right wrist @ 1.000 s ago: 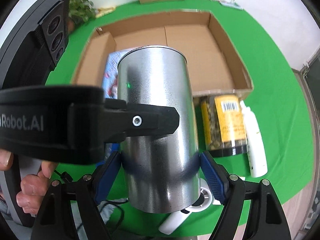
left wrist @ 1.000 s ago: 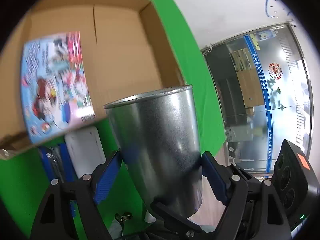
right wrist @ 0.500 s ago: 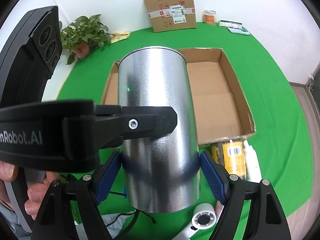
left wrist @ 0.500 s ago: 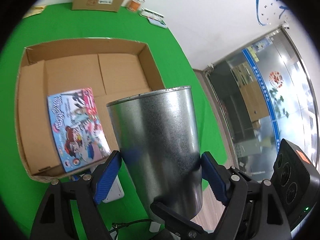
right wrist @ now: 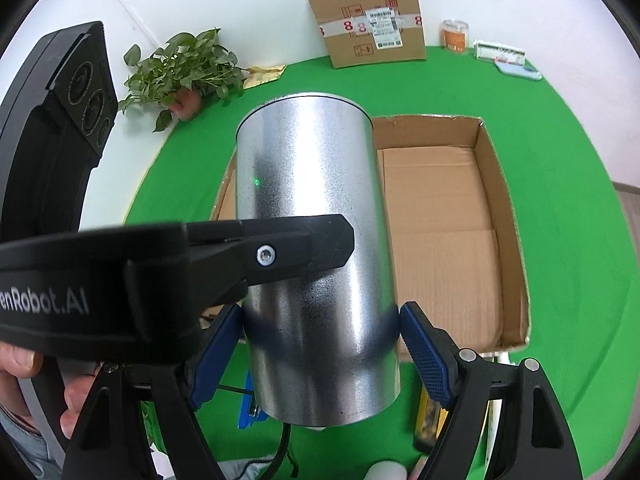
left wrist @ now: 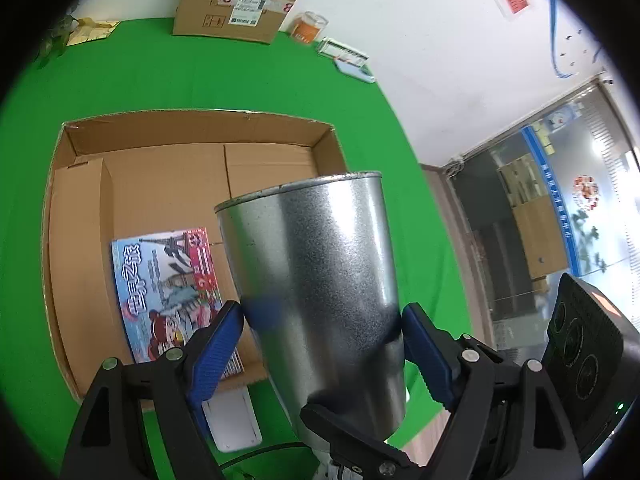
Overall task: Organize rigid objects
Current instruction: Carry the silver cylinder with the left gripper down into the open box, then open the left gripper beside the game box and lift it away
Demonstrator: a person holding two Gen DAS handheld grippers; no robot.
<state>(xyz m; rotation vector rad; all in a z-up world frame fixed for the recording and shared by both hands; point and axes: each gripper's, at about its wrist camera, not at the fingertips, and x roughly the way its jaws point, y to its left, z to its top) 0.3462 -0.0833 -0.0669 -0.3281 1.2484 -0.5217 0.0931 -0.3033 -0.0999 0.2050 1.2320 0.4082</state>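
Note:
A shiny metal can (left wrist: 320, 280) is held in the air by both grippers. My left gripper (left wrist: 322, 320) is shut on it, blue pads on both sides. My right gripper (right wrist: 320, 320) is shut on the same metal can (right wrist: 312, 208), and a finger of the left gripper (right wrist: 264, 256) crosses in front of it. Below lies an open cardboard box (left wrist: 80, 184), also in the right wrist view (right wrist: 504, 216). A colourful picture book (left wrist: 168, 292) lies flat in the box's left part.
On the green cloth in front of the box lie a white flat item (left wrist: 232, 420), a yellow-labelled jar (right wrist: 430, 420) and a blue item (right wrist: 246, 404). A sealed carton (right wrist: 368, 20), an orange jar (right wrist: 454, 36) and a potted plant (right wrist: 184, 68) stand at the far wall.
Both grippers have lifted the can upward and back. The box now sits lower and farther away, and the far wall and sealed carton have come into view.

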